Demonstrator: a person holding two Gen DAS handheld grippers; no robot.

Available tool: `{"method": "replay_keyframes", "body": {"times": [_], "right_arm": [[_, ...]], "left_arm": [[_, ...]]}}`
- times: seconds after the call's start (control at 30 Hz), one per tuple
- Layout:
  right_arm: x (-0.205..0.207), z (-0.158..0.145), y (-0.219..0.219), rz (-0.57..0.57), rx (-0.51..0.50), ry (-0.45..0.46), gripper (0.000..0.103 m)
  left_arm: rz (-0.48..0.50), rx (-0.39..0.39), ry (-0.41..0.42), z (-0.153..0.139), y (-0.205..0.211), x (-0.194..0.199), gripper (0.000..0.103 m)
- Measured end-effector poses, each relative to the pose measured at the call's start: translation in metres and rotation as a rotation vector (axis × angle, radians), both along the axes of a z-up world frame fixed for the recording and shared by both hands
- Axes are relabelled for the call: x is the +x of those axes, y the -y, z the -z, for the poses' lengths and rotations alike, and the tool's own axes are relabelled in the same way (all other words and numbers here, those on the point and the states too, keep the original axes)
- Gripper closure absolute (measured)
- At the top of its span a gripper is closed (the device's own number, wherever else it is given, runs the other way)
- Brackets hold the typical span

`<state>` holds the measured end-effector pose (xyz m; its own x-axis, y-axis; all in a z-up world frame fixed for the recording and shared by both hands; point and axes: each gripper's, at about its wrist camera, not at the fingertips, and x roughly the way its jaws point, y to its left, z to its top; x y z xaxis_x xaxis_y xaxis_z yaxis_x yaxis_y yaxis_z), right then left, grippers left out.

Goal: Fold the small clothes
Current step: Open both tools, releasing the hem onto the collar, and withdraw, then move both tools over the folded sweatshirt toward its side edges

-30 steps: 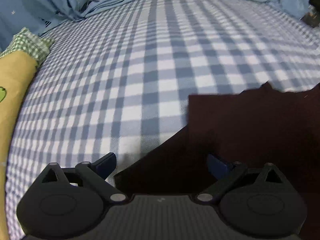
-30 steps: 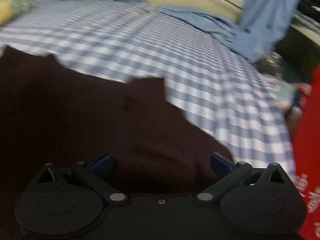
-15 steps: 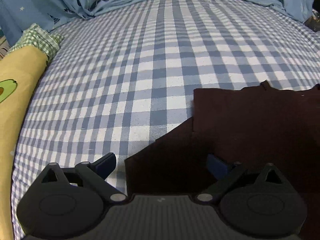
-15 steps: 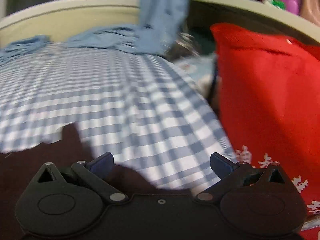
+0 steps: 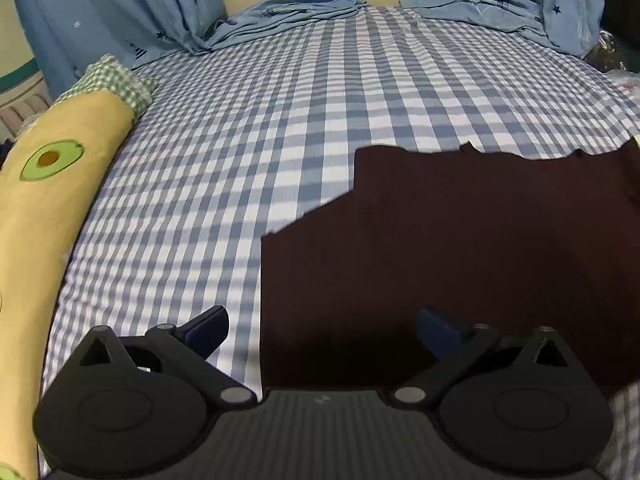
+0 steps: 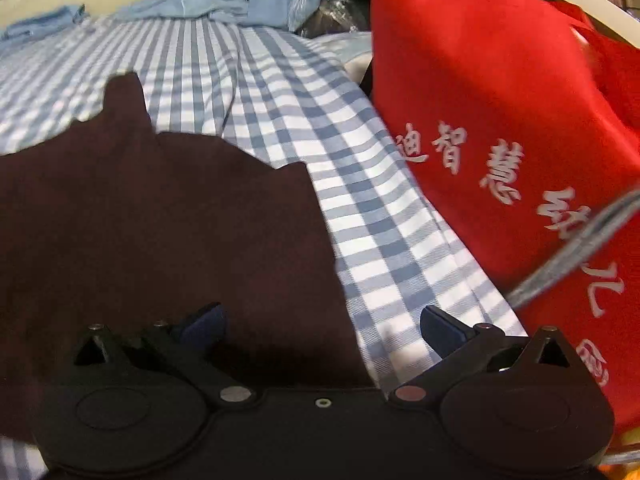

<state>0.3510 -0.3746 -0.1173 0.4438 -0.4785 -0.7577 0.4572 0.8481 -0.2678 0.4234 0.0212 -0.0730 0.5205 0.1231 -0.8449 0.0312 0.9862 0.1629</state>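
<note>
A dark maroon garment (image 5: 460, 248) lies flat on the blue-and-white checked bed sheet (image 5: 280, 120). My left gripper (image 5: 322, 328) is open and empty, hovering over the garment's left edge, with its left finger over the sheet and its right finger over the cloth. In the right wrist view the same garment (image 6: 160, 220) fills the lower left. My right gripper (image 6: 322, 326) is open and empty over the garment's right edge, its left finger over cloth and its right finger over the sheet (image 6: 380, 240).
A yellow avocado-print pillow (image 5: 52, 184) lies along the left side of the bed. Blue star-print curtains (image 5: 112, 12) and crumpled blue cloth (image 5: 288, 16) sit at the far end. A large red bag with white characters (image 6: 500, 140) stands close on the right.
The left gripper has drawn back and up, so more of the bed and pillow shows. The right gripper has swung right toward the garment's right edge and the red bag. Both stayed open.
</note>
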Motion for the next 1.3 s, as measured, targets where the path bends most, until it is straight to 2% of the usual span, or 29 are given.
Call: {"method": "replay_keyframes", "body": {"times": [0.13,0.33,0.57,0.77,0.9,1.07,1.2,1.3], "right_arm": [[-0.02,-0.018,-0.007,-0.053,-0.039,0.024,0.001],[-0.08,-0.048,-0.015,-0.04,0.066,0.108,0.001],[-0.146,-0.077,-0.045,-0.166,0.127,0.183,0.0],[-0.184,-0.087,-0.067,-0.285,0.16,0.19,0.0],[-0.196,-0.086,-0.079,-0.341,0.186,0.175,0.0],[-0.191,-0.081,-0.088,-0.377,0.256,0.129,0.0],[-0.173,-0.065,-0.106,-0.464,0.275,0.01,0.0],[-0.16,-0.06,-0.12,-0.51,0.247,-0.007,0.0]], "left_arm": [[-0.042,-0.039,-0.003,-0.013,0.008,-0.029,0.001],[-0.091,-0.021,0.008,-0.029,0.038,-0.071,0.001],[-0.097,-0.034,0.044,-0.051,0.073,-0.125,0.001],[-0.124,-0.035,0.058,-0.058,0.082,-0.166,0.001],[-0.129,-0.081,0.047,-0.057,0.084,-0.186,0.001],[-0.164,-0.136,0.009,-0.047,0.078,-0.196,0.001],[-0.183,-0.237,-0.043,-0.024,0.061,-0.194,0.001],[-0.222,-0.283,-0.058,-0.005,0.047,-0.188,0.001]]}}
